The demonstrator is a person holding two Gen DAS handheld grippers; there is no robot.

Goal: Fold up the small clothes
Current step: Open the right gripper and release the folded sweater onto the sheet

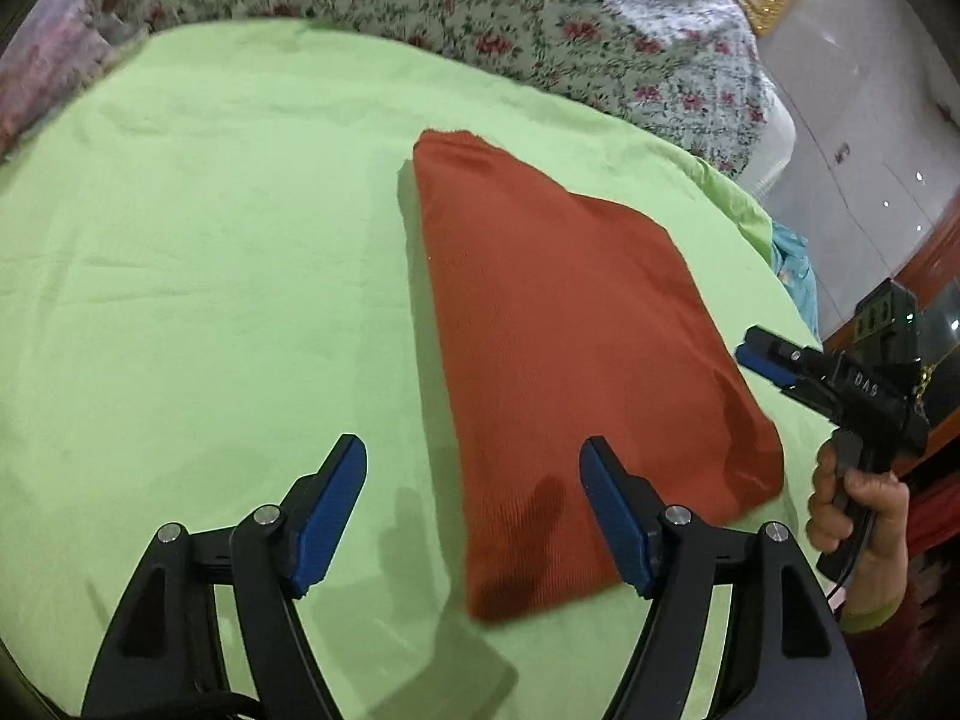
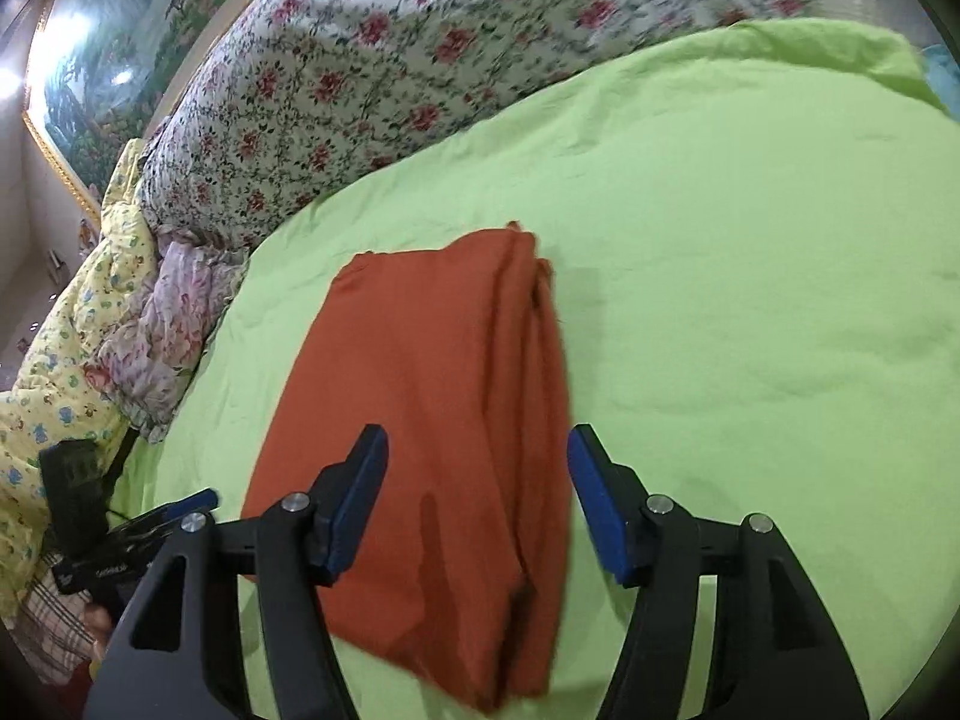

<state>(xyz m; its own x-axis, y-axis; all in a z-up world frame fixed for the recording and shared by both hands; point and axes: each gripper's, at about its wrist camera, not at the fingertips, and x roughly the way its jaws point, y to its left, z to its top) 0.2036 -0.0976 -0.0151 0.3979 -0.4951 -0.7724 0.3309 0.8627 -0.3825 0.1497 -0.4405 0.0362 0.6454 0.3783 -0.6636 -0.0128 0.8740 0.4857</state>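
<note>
Folded garment (image 1: pixel 558 348) lies on sheet (image 1: pixel 210 252), quilt (image 1: pixel 540 18) behind

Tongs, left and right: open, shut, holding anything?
Left tongs: open, holding nothing, above the folded rust-orange knit garment.
Right tongs: open, holding nothing, garment below.

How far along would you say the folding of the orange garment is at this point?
Done: the orange garment lies folded in stacked layers on the green sheet. In hand: nothing; the left hand-held gripper and right hand-held gripper are open above it. Left: perhaps only tidying.
</note>
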